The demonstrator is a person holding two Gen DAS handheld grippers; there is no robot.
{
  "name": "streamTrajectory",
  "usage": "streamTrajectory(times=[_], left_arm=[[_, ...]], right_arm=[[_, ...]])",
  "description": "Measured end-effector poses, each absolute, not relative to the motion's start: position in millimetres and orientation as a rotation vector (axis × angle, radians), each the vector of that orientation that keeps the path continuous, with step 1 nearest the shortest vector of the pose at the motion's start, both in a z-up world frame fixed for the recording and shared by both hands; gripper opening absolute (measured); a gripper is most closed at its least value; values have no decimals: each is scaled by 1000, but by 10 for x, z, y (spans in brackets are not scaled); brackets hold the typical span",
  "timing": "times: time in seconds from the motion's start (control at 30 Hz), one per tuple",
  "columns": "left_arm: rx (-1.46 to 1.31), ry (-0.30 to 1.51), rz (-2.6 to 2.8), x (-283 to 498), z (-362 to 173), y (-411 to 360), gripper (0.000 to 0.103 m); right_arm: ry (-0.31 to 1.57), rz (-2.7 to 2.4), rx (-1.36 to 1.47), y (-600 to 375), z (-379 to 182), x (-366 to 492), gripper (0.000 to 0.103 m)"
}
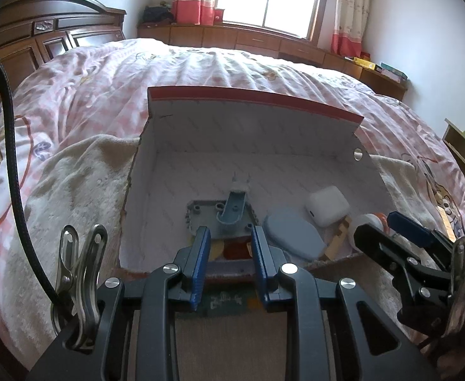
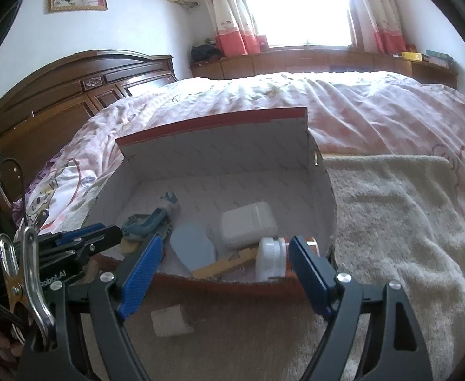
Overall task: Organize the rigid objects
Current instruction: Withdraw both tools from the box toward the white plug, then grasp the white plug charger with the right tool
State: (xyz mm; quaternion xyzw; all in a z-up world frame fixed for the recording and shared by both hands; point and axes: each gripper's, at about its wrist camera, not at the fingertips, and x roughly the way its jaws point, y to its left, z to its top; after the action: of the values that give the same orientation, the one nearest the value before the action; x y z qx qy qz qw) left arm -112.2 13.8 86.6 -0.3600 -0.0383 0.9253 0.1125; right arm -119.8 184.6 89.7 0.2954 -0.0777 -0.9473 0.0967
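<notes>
An open cardboard box [image 1: 251, 117] [image 2: 213, 146] with a red rim lies on the bed. Inside lie a grey-blue bracket [image 1: 232, 209] [image 2: 150, 222], a grey-blue oval piece [image 1: 292, 235] [image 2: 191, 247], a white square case [image 1: 327, 204] [image 2: 248, 225], a wooden stick [image 2: 223, 265] and a white bottle with an orange band [image 2: 272, 255]. My left gripper [image 1: 230, 231] [image 2: 115, 235] sits at the box's near wall, its jaws nearly together, tips at the bracket's near edge; no grip shows. My right gripper [image 2: 227, 239] [image 1: 373, 223] stands open before the bottle and case, holding nothing.
The box rests on a cream towel [image 2: 391, 222] spread over a pink quilt [image 1: 200, 66]. A small white block [image 2: 169, 320] lies on the towel in front of the box. A dark wooden headboard [image 2: 74, 95] is at the left, low cabinets [image 1: 264, 41] under the window.
</notes>
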Motion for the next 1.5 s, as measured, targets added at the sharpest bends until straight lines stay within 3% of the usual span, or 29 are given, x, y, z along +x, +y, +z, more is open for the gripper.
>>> streamTrajectory(times=[0.57,1.5], left_arm=[[-1059,-140,2735,-797,874,-10,26],[-1222,-213,2734,-535,390,-317,26]], right_arm=[[-261,-2815,889,1903,882,-899,85],[-168,-2710,1066,1540,459,-794,85]])
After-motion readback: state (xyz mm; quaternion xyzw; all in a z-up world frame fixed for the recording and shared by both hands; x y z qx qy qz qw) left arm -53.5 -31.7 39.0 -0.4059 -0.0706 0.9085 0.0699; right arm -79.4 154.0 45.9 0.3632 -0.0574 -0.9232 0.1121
